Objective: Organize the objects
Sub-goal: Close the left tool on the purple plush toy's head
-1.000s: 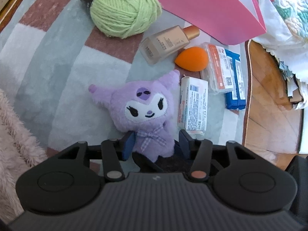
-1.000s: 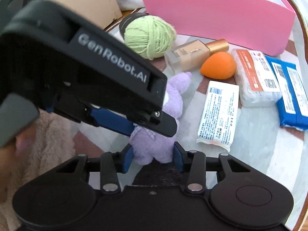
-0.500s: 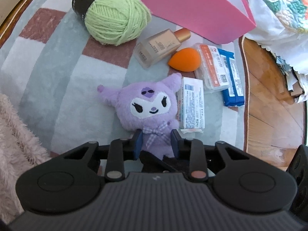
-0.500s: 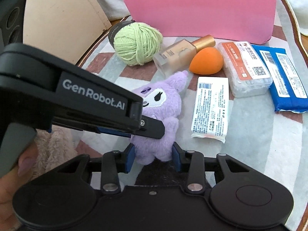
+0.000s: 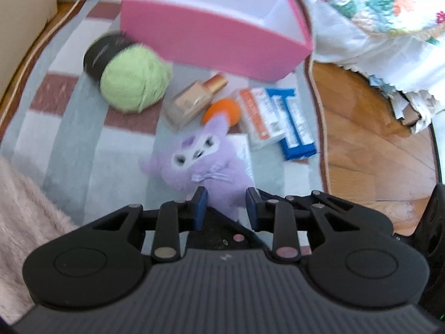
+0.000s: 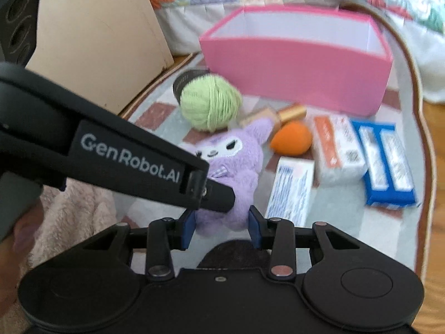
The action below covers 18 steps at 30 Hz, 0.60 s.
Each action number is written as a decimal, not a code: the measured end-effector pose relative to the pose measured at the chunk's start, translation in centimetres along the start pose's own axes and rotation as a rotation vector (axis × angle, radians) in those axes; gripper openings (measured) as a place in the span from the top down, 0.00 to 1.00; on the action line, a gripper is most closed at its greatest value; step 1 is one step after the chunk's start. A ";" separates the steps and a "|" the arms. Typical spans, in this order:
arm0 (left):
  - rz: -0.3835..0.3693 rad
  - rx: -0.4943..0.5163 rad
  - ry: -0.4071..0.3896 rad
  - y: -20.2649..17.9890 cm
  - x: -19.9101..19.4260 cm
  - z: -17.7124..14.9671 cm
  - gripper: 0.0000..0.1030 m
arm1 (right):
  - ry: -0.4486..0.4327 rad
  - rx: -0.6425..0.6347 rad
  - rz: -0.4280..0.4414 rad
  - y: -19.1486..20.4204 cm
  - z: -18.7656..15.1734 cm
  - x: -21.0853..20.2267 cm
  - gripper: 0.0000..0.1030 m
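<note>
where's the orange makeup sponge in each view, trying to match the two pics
Left wrist view: the orange makeup sponge sits just above center, partly hidden behind the purple plush's raised ear, right of the foundation bottle.
Right wrist view: it lies right of center, between the plush's ear and the orange-and-white packet.
Shared landmark: the pink box, beyond the sponge in both.
</note>
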State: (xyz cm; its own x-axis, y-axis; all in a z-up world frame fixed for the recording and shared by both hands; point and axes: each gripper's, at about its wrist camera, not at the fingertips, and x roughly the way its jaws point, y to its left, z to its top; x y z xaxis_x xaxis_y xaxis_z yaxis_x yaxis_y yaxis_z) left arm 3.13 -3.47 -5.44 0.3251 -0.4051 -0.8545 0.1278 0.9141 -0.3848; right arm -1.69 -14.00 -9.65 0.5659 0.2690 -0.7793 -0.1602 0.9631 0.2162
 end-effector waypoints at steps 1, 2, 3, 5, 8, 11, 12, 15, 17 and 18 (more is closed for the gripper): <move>-0.006 0.012 -0.012 -0.4 -0.5 0.3 0.72 | -0.015 -0.003 -0.002 0.0 0.4 -0.5 0.57; -0.011 0.021 -0.023 -0.7 -1.0 0.7 0.72 | -0.027 -0.005 -0.003 -0.2 0.8 -1.3 0.58; -0.017 0.031 -0.036 -1.1 -1.5 1.1 0.72 | -0.037 -0.001 0.000 -0.3 1.3 -1.8 0.60; -0.029 0.048 -0.060 -1.8 -2.6 1.8 0.72 | -0.064 0.010 0.009 -0.6 2.3 -2.5 0.69; -0.056 0.064 -0.073 -2.4 -3.5 3.0 0.72 | -0.093 0.005 -0.009 -0.9 3.9 -3.9 0.70; -0.069 0.037 -0.048 -2.0 -3.2 3.6 0.72 | -0.079 -0.015 -0.035 -1.2 4.8 -4.2 0.70; -0.060 0.030 -0.035 -1.7 -2.8 3.6 0.72 | -0.066 -0.019 -0.034 -1.4 4.9 -3.8 0.70; -0.036 -0.011 0.022 -0.5 -1.1 3.4 0.72 | -0.006 0.004 -0.012 -2.3 4.1 -3.5 0.68; -0.039 -0.044 0.065 0.7 0.3 3.2 0.72 | 0.029 0.033 0.006 -2.8 3.2 -3.2 0.67; -0.037 -0.053 0.086 1.1 0.9 3.1 0.72 | 0.050 0.048 0.014 -3.1 2.9 -2.7 0.64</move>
State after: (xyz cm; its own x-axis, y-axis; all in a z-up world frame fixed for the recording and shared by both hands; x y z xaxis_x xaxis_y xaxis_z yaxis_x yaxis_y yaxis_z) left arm 6.50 -2.75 -5.58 0.2387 -0.4403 -0.8656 0.0879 0.8975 -0.4322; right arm -0.41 -17.67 -6.55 0.5225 0.2837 -0.8041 -0.1281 0.9584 0.2549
